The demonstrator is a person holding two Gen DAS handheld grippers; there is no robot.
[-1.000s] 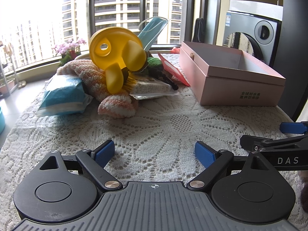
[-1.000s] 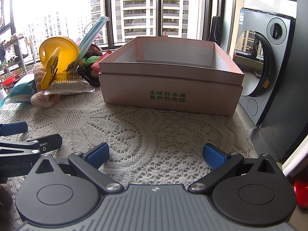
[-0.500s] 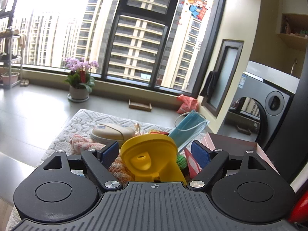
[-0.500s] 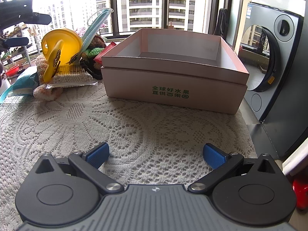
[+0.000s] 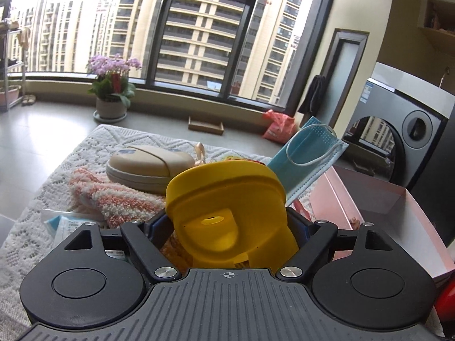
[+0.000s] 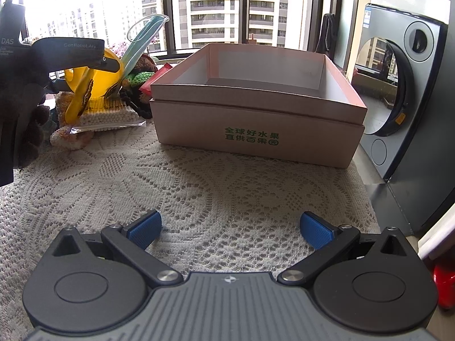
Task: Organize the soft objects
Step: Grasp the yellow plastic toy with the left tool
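Left wrist view only: a beige clamshell case (image 5: 148, 167) lying on the striped pink-and-white fluffy cloth (image 5: 119, 199), and a blue-and-white tissue pack (image 5: 66, 224) at the pile's near left edge.
Right wrist view only: a clear bag of cotton swabs (image 6: 109, 116) under the yellow piece, a green and brown knitted item (image 6: 142, 71) beside it, and green printed characters on the pink box (image 6: 250, 125) front.
Left gripper (image 5: 226, 227): fingers set either side of the yellow plastic fan-shaped object (image 5: 227, 213), close against it; whether they press it I cannot tell. From the right wrist view its dark body (image 6: 71, 54) hangs over the pile at far left.
Yellow object: on top of the heap, left of the box, also seen from the other side (image 6: 85, 85).
Face mask (image 5: 307, 156): light blue, standing up behind the yellow piece, leaning toward the box; visible in both views (image 6: 142, 39).
Right gripper (image 6: 230, 227): blue pads wide apart, nothing between them, low over bare cloth well short of the box.
Pink box: open-topped, to the right of the pile, interior looks bare.
Surface: white lace tablecloth (image 6: 199, 187) across the table.
Room: tall windows facing apartment blocks, a potted purple-flowered plant (image 5: 112, 91) on the floor, a grey front-loading machine (image 6: 398, 91) at right.
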